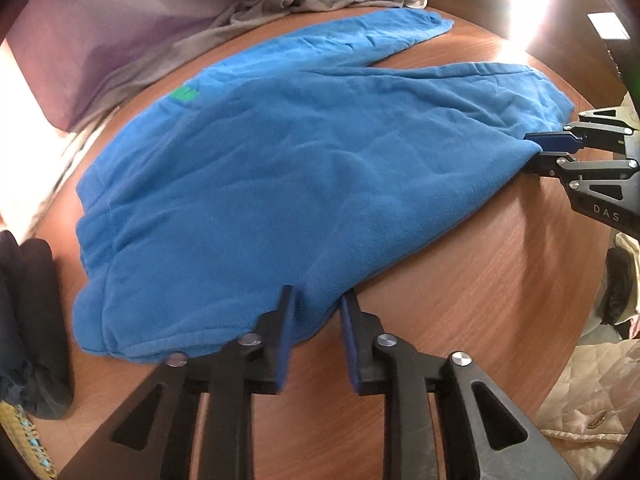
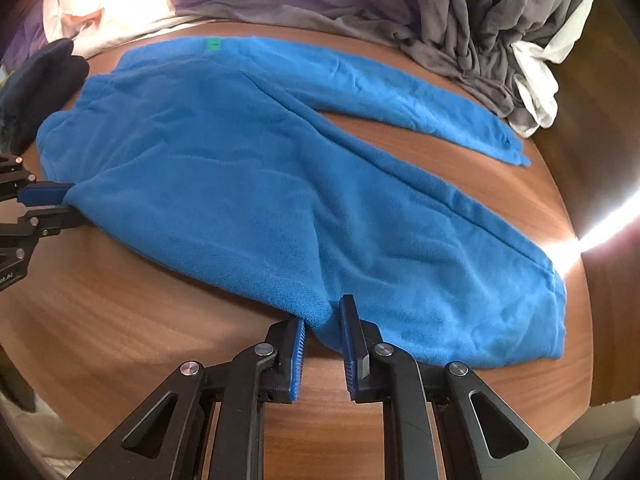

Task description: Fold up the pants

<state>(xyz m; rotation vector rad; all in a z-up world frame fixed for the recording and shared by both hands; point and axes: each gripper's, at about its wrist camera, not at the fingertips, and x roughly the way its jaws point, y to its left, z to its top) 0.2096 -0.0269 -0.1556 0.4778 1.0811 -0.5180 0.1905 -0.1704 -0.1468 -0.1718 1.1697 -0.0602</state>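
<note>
**Kid:** What are you doing right now?

**Me:** I am folding the blue pants [image 1: 280, 168]. They lie flat on the brown table [image 1: 460, 312], with the two legs spread apart like a V. I think this is the first fold, the one that lays one leg over the other.

**Kid:** Where is your left claw [image 1: 316, 312]?

**Me:** At six o'clock in my left camera, at the near edge of the pants, close to the waist end. Its fingers are apart, with a bit of blue cloth sitting between them. They do not squeeze it yet.

**Kid:** And your right claw [image 2: 323, 324]?

**Me:** At six o'clock in my right camera, on the same near edge but farther down the leg. There its fingers look apart, with the cloth edge in the gap. From my left camera, at three o'clock, they look nearly pinched on the cloth. So I cannot tell for sure.

**Kid:** What comes next?

**Me:** I guess both claws must pinch that near edge, lift it together, and carry it over toward twelve o'clock, onto the far leg [image 2: 400, 100].

**Kid:** What is that gray stuff?

**Me:** A gray cloth pile [image 2: 480, 20] behind the pants. I should not drag the leg into it.
</note>
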